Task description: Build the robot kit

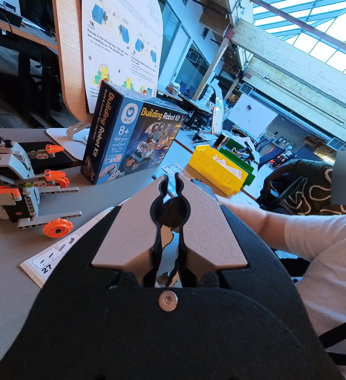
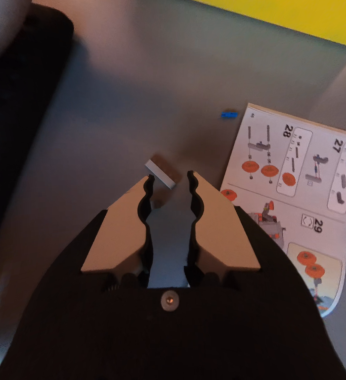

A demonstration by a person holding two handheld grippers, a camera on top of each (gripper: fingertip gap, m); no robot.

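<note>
My left gripper (image 1: 171, 177) is nearly shut, its jaws a narrow slit apart. A dark round piece (image 1: 172, 212) fills the round notch between its fingers and looks gripped there. It hovers over the grey table (image 1: 106, 197), right of a partly built grey, black and orange model (image 1: 20, 185) with an orange wheel (image 1: 57, 227). My right gripper (image 2: 170, 174) is open and points down at the table (image 2: 168, 92). A small grey beam piece (image 2: 160, 174) lies just beyond its tips, between them. A small blue pin (image 2: 229, 114) lies farther off.
An open instruction booklet (image 2: 287, 185) lies right of the right gripper and shows under the left one (image 1: 50, 259). A kit box (image 1: 131, 139), a yellow bin (image 1: 217, 168) and a green bin (image 1: 240, 162) stand behind. A person's arm (image 1: 270, 224) reaches in from the right. The left gripper's tips are roughly 20 centimetres from the right gripper's. My right gripper's tips are some 8 centimetres from the small blue pin (image 2: 229, 114).
</note>
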